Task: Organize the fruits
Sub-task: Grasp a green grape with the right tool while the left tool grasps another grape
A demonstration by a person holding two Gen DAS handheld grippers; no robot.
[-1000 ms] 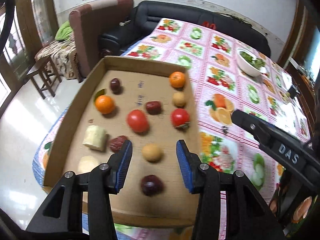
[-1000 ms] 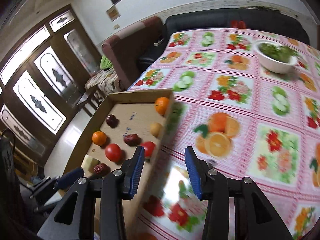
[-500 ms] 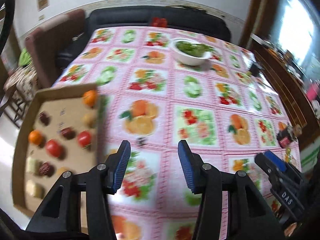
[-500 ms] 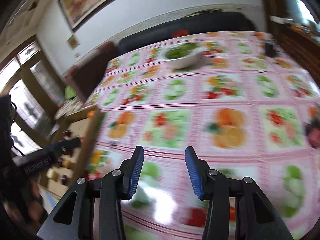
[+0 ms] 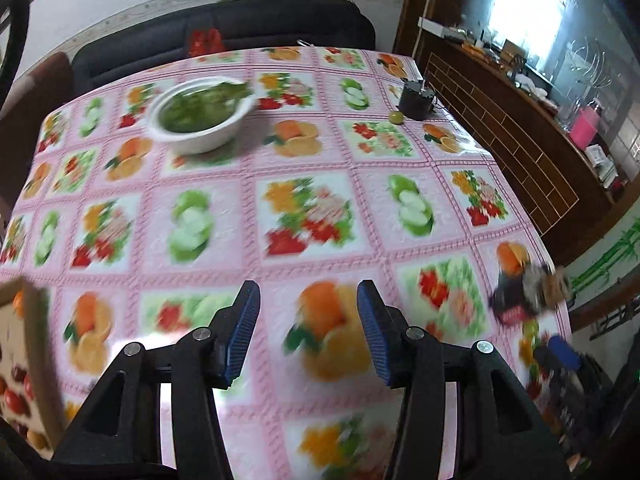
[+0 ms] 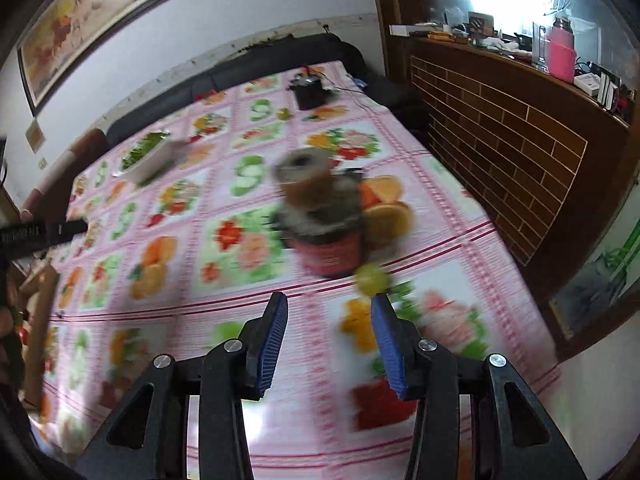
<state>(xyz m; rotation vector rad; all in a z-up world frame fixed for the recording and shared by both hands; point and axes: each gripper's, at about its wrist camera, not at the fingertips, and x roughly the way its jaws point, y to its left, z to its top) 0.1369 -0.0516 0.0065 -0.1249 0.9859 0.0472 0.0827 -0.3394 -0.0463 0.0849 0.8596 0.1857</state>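
Fruit-print oilcloth covers your counter (image 5: 320, 152) — both tools hang empty above it. Left tool (image 5: 308, 332) gapes, with the cardboard fruit tray (image 5: 36, 360) off to its left; right tool (image 6: 328, 340) stands part open, a small green fruit (image 6: 371, 278) just ahead — likely your next pick.

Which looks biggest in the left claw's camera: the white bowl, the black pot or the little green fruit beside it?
1. white bowl, clearly the largest here.
2. black pot, much smaller, but it sits farther from the camera, so its true size is unsure.
3. little green fruit, the smallest, right beside the pot.
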